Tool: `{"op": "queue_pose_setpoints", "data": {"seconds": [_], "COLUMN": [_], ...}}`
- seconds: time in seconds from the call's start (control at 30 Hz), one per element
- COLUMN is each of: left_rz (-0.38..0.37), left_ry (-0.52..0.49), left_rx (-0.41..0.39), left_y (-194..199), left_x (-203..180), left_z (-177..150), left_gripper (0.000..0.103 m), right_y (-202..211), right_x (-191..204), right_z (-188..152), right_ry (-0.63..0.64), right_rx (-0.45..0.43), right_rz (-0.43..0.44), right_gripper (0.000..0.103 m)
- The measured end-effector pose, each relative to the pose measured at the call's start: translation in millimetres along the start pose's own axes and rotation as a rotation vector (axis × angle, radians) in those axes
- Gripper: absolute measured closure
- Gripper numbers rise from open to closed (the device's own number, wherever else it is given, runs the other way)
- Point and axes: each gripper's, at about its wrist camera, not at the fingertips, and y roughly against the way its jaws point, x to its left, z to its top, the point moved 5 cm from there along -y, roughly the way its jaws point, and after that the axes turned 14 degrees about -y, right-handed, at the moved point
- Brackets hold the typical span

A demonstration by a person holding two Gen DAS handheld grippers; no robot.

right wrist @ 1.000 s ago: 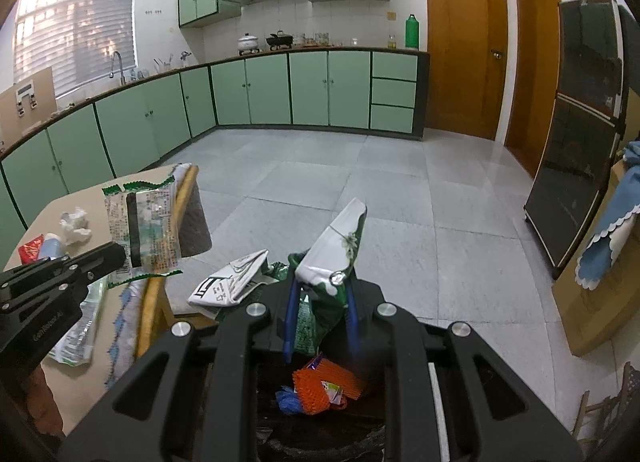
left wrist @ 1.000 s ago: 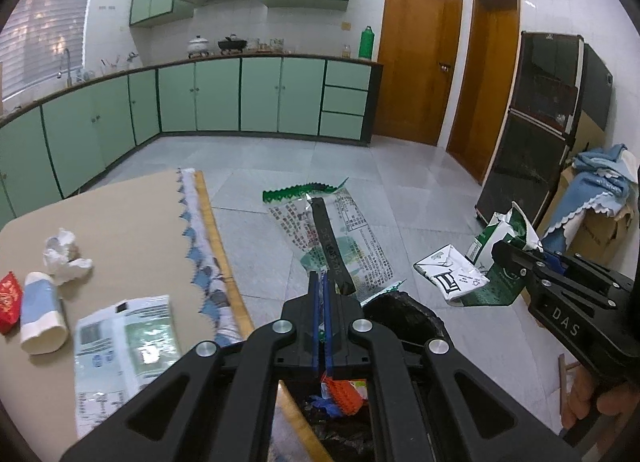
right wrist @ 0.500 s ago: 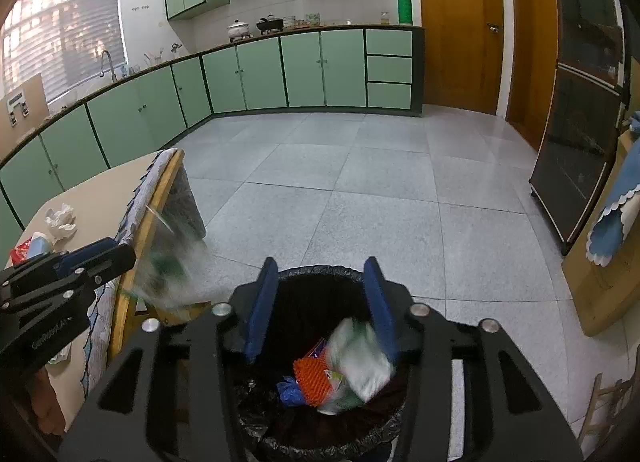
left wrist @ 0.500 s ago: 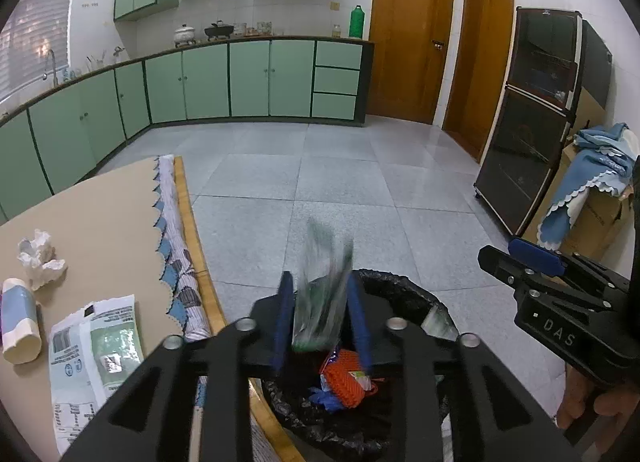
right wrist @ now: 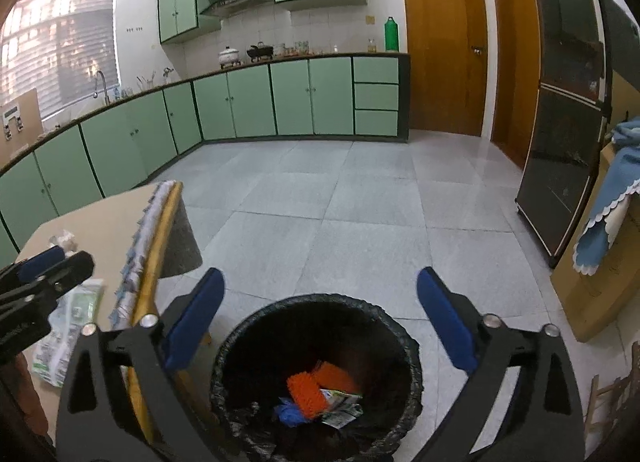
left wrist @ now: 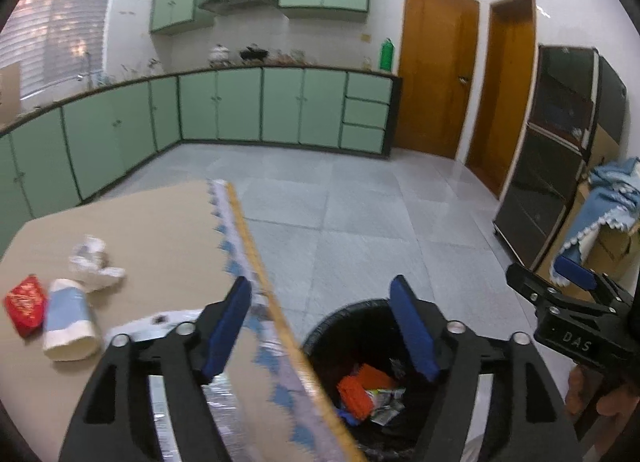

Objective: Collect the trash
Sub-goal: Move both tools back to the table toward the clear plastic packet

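Both grippers spread and empty above the bin.

Left gripper point(left wrist: 320, 326) straddles the table edge, jaws wide; right gripper point(right wrist: 318, 322) hangs over the round black-lined trash bin point(right wrist: 404, 342) at lower centre, jaws wide. Orange, blue and green wrappers point(right wrist: 320, 394) lie inside. At left, the white paper cup point(left wrist: 68, 320) lies sideways, long axis toward upper left.

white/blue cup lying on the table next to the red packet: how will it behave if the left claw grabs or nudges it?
The cup lies on its side on the table, so a nudge would probably roll it, likely curving, since one end looks wider. It looks like thin paper or plastic: probably light, and apt to crush under a hard squeeze. The left claw is open, wide enough to span it.
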Motion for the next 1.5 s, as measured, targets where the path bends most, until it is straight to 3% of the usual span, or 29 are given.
{"op": "queue_pose_setpoints", "data": {"seconds": [0.47, 0.77, 1.2, 1.5], "left_rz": [0.242, 0.339, 0.397, 0.410], "left_ry": [0.098, 0.121, 0.168, 0.197], "left_rx": [-0.005, 0.035, 0.076, 0.110], "left_y": [82.0, 108.2, 113.1, 105.6], "left_x": [109.6, 153.1, 187.5, 203.5], "left_z": [-44.7, -85.9, -126.2, -142.5], "left_gripper": [0.024, 0.024, 0.024, 0.024], "right_y": [28.2, 31.1, 12.6, -16.4], "right_x": [103.4, 167.7, 220.1, 228.2], "right_z": [-23.2, -58.9, -102.5, -116.9], "right_ry": [0.041, 0.115, 0.218, 0.227], "right_rx": [0.021, 0.073, 0.123, 0.199], "right_rz": [0.183, 0.258, 0.278, 0.248], "right_gripper": [0.005, 0.005, 0.007, 0.020]}}
